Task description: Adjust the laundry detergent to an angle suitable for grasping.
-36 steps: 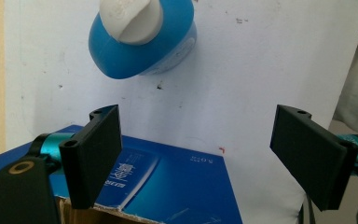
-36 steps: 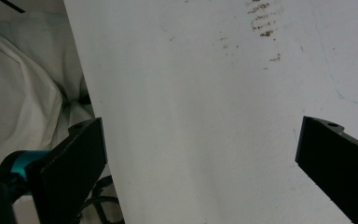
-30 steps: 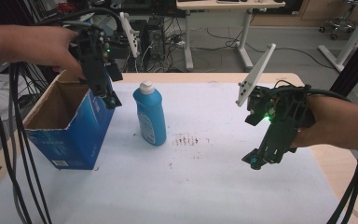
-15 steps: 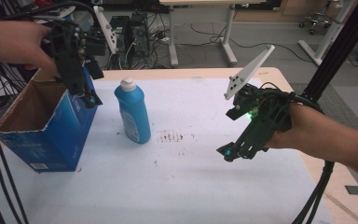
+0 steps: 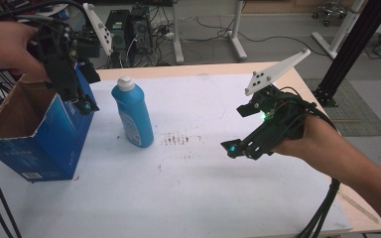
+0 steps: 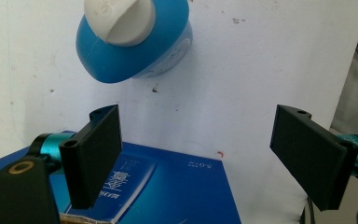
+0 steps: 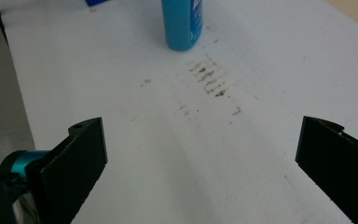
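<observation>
Standing upright on the white-covered table (image 5: 188, 198), the blue plastic bottle with the white cap (image 5: 133, 113) sits just to the right of the open blue cardboard box (image 5: 44, 144), with a narrow gap between the two. A patch of brown smudge marks (image 5: 178, 140) lies on the table cover just to the right of the bottle's base.

Left claw (image 5: 85, 105): held at the upper right corner of the box, above its rim and pointing downward. The left gripper view shows both black jaws spread wide apart with nothing between them; the blue box top (image 6: 168, 191) lies beneath them and the bottle's white cap (image 6: 119, 19) appears further off, beyond the jaws. The claw is open and grips nothing.

Right claw (image 5: 233, 148): held above the right half of the table, well apart from the bottle, its tip directed toward the bottle and the smudge marks. The right gripper view shows both jaws standing wide apart over bare table cover, with the smudge marks (image 7: 209, 77) and the lower part of the bottle (image 7: 182, 23) ahead of them. The claw is open and empty.

Cables trail from both grippers off the near table edge.
</observation>
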A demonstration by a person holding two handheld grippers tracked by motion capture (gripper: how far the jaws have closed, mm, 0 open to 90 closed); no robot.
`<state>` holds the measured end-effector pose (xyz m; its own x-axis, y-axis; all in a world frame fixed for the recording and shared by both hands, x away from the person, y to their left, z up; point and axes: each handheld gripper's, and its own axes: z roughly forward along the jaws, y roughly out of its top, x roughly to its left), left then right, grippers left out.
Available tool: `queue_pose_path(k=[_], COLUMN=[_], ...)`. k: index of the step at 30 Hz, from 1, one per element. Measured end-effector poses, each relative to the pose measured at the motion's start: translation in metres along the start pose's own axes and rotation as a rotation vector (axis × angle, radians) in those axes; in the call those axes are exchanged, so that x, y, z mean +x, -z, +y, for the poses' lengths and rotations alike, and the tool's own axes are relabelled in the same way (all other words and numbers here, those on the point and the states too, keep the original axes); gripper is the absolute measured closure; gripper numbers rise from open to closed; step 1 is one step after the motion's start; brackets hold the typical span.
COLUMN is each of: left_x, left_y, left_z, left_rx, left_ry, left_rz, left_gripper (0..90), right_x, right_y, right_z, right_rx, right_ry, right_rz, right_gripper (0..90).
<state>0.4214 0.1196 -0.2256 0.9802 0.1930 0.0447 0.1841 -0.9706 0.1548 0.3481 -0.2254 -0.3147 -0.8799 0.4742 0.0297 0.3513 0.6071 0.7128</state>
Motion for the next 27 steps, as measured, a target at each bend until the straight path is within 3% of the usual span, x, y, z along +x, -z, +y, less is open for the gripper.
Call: queue_pose_path(k=[1,2,3,4,8,10,18,27], left_x=[0.0,0.0,0.0,0.0,0.0,-0.001,-0.001,-0.002], left_y=[0.0,0.0,-0.001,-0.001,-0.001,-0.002,-0.002,-0.002], left_z=[0.0,0.0,0.001,0.002,0.003,0.004,0.004,0.003], left_rx=[0.0,0.0,0.002,0.003,0.001,0.0,0.001,0.009], left_ry=[0.0,-0.004,-0.004,-0.007,-0.007,-0.004,-0.005,-0.01], left_rz=[0.0,-0.001,-0.001,-0.001,-0.001,0.0,0.001,-0.002], left_gripper=[16.7,16.7,16.7,16.7,16.7,16.7,16.7,16.7], right_x=[0.0,0.0,0.0,0.001,0.004,0.006,0.012,0.021], right_y=[0.0,-0.001,-0.001,-0.002,-0.006,-0.009,-0.017,-0.022], right_z=[0.0,-0.005,-0.005,-0.01,-0.016,-0.022,-0.035,-0.031], right_rx=[0.0,-0.053,-0.053,-0.103,-0.16,-0.219,-0.332,-0.358], right_ry=[0.0,-0.03,-0.03,-0.051,-0.058,-0.09,-0.137,-0.15], right_rz=[0.0,-0.01,-0.01,-0.026,-0.066,-0.083,-0.127,-0.185], right_gripper=[1.1,1.1,1.1,1.0,1.0,1.0,1.0,1.0])
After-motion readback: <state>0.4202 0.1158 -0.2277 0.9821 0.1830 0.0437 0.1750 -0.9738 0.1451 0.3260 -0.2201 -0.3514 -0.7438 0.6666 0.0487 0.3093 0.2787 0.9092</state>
